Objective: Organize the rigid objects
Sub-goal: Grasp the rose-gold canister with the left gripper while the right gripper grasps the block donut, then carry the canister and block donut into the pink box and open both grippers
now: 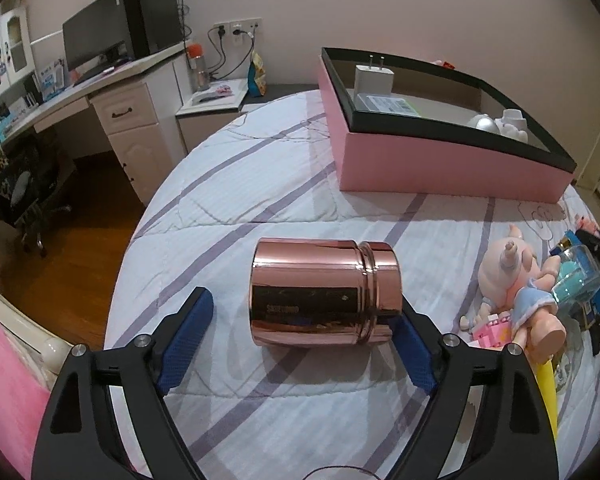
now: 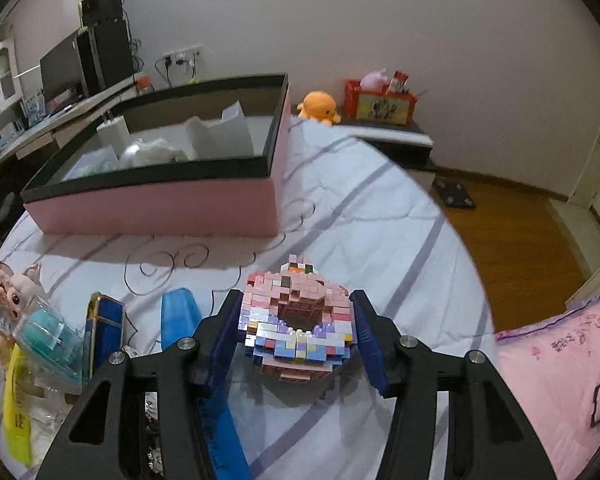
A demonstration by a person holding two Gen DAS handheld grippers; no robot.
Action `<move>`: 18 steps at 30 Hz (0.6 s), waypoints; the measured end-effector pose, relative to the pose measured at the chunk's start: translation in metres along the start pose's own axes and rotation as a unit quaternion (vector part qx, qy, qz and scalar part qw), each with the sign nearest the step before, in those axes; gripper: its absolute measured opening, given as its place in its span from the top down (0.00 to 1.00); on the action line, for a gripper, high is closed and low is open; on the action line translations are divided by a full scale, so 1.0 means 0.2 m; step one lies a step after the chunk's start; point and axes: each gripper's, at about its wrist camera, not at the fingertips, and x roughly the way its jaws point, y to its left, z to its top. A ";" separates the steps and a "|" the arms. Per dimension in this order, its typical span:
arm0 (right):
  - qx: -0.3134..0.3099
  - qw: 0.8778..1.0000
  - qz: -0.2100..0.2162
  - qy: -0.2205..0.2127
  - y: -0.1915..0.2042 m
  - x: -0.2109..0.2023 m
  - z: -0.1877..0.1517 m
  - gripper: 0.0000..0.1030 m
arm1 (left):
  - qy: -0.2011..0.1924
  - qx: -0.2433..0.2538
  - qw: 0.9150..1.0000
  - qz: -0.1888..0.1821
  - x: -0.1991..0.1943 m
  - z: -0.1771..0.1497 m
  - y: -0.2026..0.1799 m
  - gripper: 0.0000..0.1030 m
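Hand-held gripper (image 2: 296,336) around pastel brick ring (image 2: 296,320)

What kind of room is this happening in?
Most likely a bedroom at home: the work happens on a quilted bed, a desk with a monitor stands by the wall, and a pink pillow lies nearby.

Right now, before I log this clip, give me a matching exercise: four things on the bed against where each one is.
Things:
1. rose-gold canister
2. brick-built donut
3. white charger plug
4. unicorn doll

Places:
A. inside the pink box
B. between the right gripper jaws
C. on its side in front of the left gripper
D. in the toy pile beside the canister

Pairs: 1-C, 2-B, 3-A, 4-D
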 end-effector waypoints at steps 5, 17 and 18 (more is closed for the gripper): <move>-0.011 1.000 -0.010 0.013 0.02 0.02 0.00 0.47 | -0.001 -0.007 1.000 -0.006 0.00 0.01 0.02 0.30; -0.011 1.000 0.004 -0.016 0.03 -0.06 -0.01 0.48 | -0.040 -0.006 0.999 -0.019 -0.11 0.03 -0.01 0.46; -0.010 1.000 0.006 -0.021 0.03 -0.08 -0.01 0.48 | -0.047 -0.006 0.999 -0.020 -0.14 0.03 -0.01 0.46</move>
